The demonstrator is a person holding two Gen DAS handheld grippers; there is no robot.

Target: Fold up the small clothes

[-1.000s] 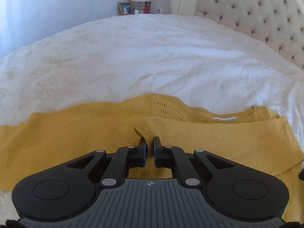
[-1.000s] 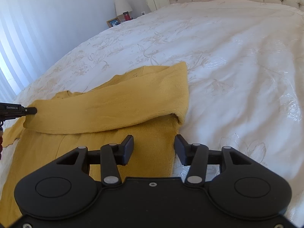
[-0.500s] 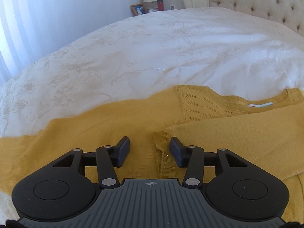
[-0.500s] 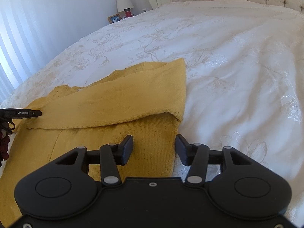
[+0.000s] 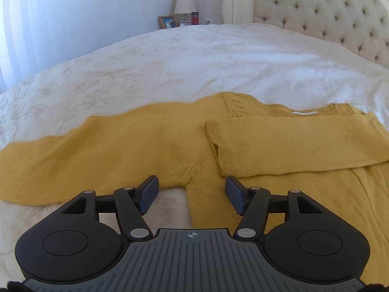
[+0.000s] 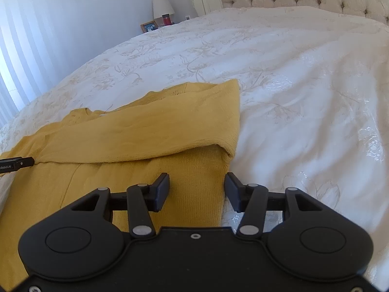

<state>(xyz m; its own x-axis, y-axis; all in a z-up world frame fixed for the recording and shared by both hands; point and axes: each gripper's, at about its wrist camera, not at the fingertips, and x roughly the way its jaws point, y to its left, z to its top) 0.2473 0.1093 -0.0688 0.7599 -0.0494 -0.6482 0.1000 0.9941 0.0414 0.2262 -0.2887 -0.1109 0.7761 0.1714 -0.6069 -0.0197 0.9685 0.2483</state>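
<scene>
While the mustard-yellow sweater (image 5: 279, 194) lies flat on the white bedspread (image 5: 194, 60), we see nothing between it and either tool; the only other objects sit far off at 12 o'clock, past the bed. There a lamp (image 5: 184, 3) with a pale shade stands beside a framed photo (image 5: 167, 22) and a small red cup (image 5: 194, 17), all against a plain white wall (image 5: 97, 4). A tufted cream headboard (image 5: 328, 12) rises at 1 o'clock. The bedspread carries a faint floral pattern and shows soft wrinkles toward 2 o'clock.

Our left gripper (image 5: 192, 191) hangs low over the garment with its jaws spread wide and nothing between them; the underarm seam lies just ahead of it. Our right gripper (image 6: 196, 192) is also spread wide and empty, straddling the sweater's side edge, one finger over knit and the other over bare bedspread.

In the left wrist view we see one sleeve (image 5: 85, 155) stretched out toward 9 o'clock, the other sleeve (image 5: 291, 143) folded across the chest toward 3 o'clock, and a white neck label (image 5: 304, 113) by an openwork shoulder panel. The right wrist view hides the outstretched sleeve but shows the folded sleeve's rounded crease at the garment's edge, vertical blinds (image 6: 14, 73) at 10 o'clock, and a fingertip of the left gripper touching the sleeve cuff at 9 o'clock
</scene>
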